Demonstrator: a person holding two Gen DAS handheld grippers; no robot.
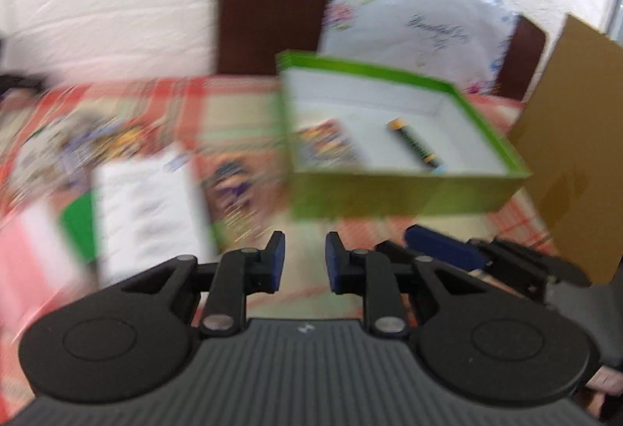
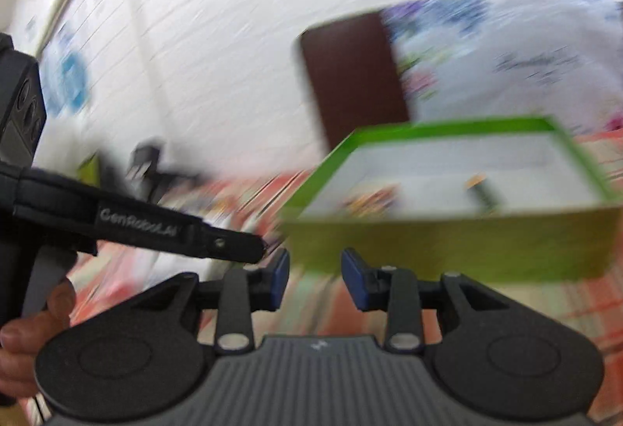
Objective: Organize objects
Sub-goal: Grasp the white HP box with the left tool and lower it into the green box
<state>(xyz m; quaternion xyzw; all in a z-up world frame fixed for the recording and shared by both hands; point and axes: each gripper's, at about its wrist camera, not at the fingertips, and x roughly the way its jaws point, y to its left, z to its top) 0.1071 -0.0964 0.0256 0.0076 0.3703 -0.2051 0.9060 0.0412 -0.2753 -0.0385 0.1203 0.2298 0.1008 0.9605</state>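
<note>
- My left gripper (image 1: 305,262) hangs nearly shut, holding nothing; my right gripper (image 2: 315,280) stands slightly parted, empty.
- Beyond, the shallow green cardboard box (image 1: 405,192) holds a light, stiff, roll-prone black cylindrical battery (image 1: 416,144); grip mid-barrel, I judge.

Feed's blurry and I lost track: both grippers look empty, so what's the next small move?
Probably swing the left gripper, which holds nothing, toward the white card lying left of the green box. A battery and a colourful card are already inside.
</note>
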